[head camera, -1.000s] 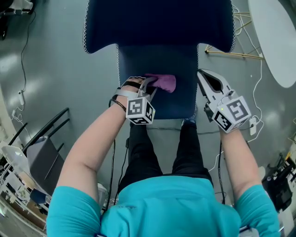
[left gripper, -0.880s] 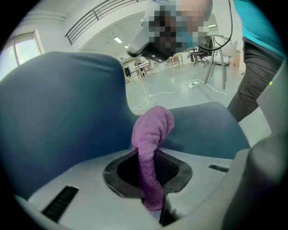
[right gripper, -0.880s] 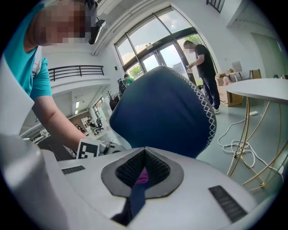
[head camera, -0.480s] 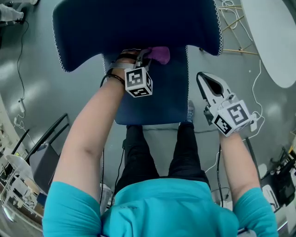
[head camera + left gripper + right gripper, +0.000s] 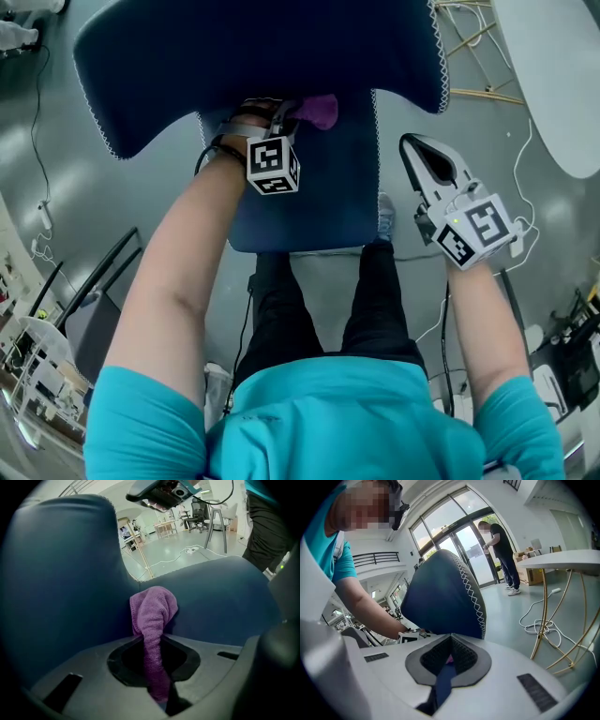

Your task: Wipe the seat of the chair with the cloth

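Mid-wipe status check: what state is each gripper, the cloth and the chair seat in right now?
left gripper: shut on the purple cloth.
right gripper: shut, empty, held off to the side of the chair seat.
purple cloth: bunched, free end against the chair seat beside the backrest.
chair seat: bare apart from the purple cloth.

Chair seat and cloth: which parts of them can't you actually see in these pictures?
- Cloth: in the head view, mostly covered by the left hand-held gripper and the backrest; its underside shows nowhere.
- Seat: its rear lies under the backrest in the head view.
- Chair legs: hidden beneath the seat in the head view.
- Right gripper view: the body of the right hand-held gripper hides nearly all of the seat.
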`<action>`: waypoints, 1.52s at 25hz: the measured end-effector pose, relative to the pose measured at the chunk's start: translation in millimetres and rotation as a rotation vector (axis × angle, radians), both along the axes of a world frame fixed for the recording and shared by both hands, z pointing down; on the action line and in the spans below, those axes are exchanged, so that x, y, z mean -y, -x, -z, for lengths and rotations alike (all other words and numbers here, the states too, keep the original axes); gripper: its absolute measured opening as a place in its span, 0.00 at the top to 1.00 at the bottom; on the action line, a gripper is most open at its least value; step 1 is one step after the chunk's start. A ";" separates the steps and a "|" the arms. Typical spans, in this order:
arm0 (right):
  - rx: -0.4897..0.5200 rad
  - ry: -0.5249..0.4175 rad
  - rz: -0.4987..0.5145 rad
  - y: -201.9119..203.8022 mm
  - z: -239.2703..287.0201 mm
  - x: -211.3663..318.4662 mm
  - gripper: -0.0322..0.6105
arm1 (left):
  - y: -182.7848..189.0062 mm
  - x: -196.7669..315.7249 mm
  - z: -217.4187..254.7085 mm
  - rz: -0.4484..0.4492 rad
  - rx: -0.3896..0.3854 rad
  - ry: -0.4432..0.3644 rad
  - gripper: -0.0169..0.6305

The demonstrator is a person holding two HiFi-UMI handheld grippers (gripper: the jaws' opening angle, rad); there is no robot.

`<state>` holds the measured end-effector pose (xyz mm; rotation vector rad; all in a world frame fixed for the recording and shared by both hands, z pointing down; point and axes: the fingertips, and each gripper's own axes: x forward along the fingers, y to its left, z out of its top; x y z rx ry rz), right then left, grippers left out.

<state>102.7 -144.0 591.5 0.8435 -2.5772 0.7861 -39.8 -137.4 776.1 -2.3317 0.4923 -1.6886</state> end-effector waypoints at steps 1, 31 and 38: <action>0.002 0.000 0.001 1.4 1.0 0.4 0.95 | -0.1 -0.9 0.5 -0.001 -0.001 0.005 0.90; 0.000 -0.019 0.033 14.7 9.1 -30.0 0.96 | -11.7 -96.3 -5.0 0.017 -0.041 0.081 0.90; 0.000 -0.024 0.036 14.6 13.3 -43.7 0.96 | -15.6 -117.5 -4.1 0.025 -0.044 0.089 0.90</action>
